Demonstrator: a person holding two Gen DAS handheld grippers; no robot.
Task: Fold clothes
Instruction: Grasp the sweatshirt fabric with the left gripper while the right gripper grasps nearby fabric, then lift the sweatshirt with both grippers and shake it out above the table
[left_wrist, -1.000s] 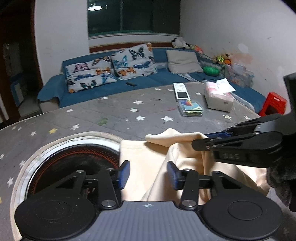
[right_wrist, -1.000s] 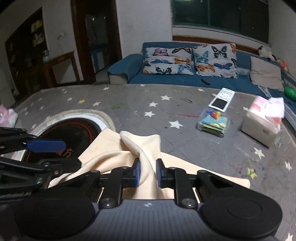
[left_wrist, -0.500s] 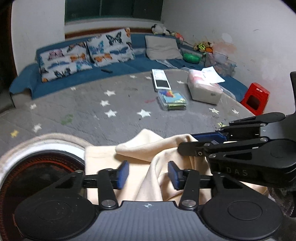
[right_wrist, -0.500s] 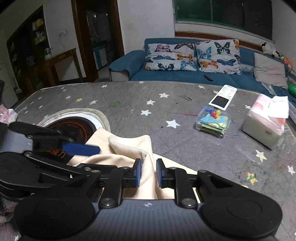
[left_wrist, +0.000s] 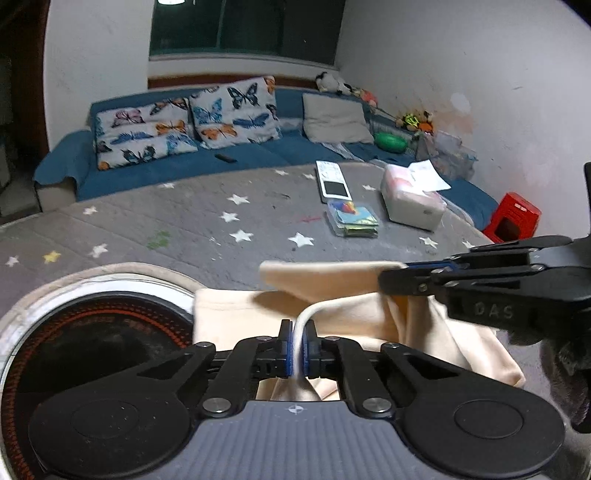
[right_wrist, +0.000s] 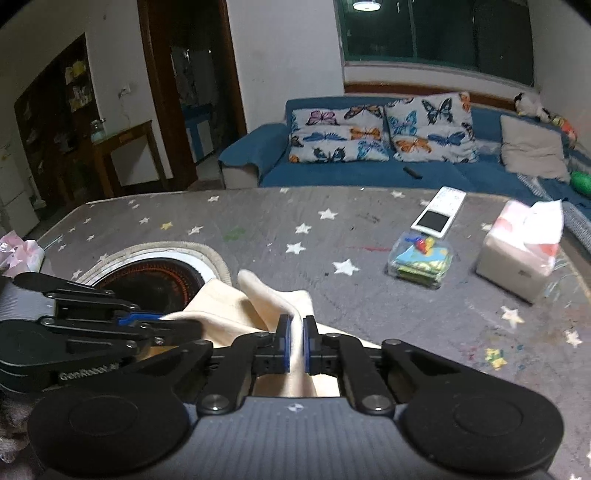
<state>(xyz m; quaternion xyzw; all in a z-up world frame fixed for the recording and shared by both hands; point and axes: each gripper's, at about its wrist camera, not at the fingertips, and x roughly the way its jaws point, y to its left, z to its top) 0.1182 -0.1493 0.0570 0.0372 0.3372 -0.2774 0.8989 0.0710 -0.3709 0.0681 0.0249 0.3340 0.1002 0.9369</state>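
With both grippers pinched down on the cream garment (left_wrist: 343, 314), I have cloth in each tool: the left gripper (left_wrist: 298, 349) has its blue pads nearly together on a thin raised ridge of fabric, and the right gripper (right_wrist: 295, 345) is clamped the same way on a fold just beside it, its fingers reaching in from the right side of the left wrist view. The garment lies bunched on the grey star-print tablecloth (left_wrist: 229, 236), its near-left edge touching the rim of the round burner (left_wrist: 92, 332) set into the table. I judge this to be the lift-and-carry part of a fold, though I cannot tell which fold. To do it well I want both pinches kept firm, the two tools level with each other so the edge between them stays taut and straight, and the cloth drawn away from the burner rim rather than dragged over it. Farther off, the plastic box (right_wrist: 421, 260), the white tablet (right_wrist: 439, 216) and the tissue box (right_wrist: 517, 258) sit well apart from the garment.
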